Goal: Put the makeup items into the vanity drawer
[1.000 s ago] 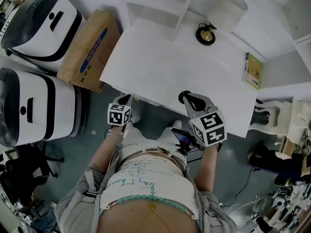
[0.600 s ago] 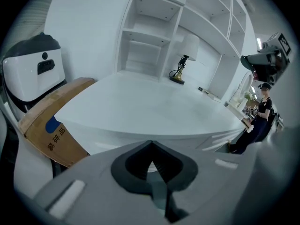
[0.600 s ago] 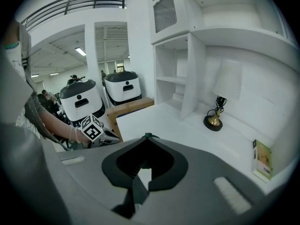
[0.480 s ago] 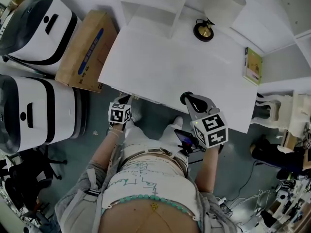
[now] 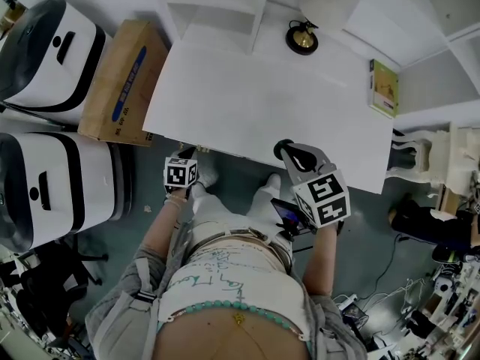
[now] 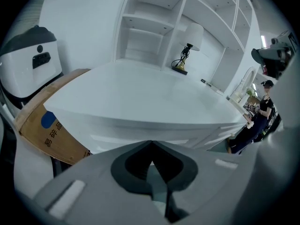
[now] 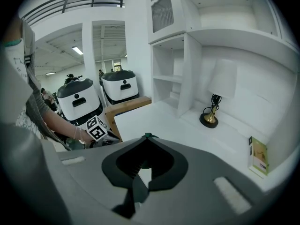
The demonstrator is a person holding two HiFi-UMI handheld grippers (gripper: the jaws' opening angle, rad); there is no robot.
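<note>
The white vanity table [image 5: 255, 103] fills the middle of the head view, and no makeup item shows on its top. Its closed drawer front [image 6: 140, 137] faces me in the left gripper view. My left gripper [image 5: 191, 154] hangs just before the table's front left edge, jaws shut with nothing between them [image 6: 151, 143]. My right gripper [image 5: 285, 151] rests over the front edge near the middle, shut [image 7: 148, 138]. A tiny dark green bit shows at its tips; I cannot tell what it is.
A lamp [image 5: 302, 37] stands at the back of the top, below white shelves [image 5: 217, 6]. A small green-and-cream box [image 5: 382, 88] lies at the right edge. A cardboard box [image 5: 112, 81] and two white machines [image 5: 52, 178] stand left of the table.
The left gripper has sunk a little in front of the table's left edge. The right gripper has stayed where it was, still shut.
</note>
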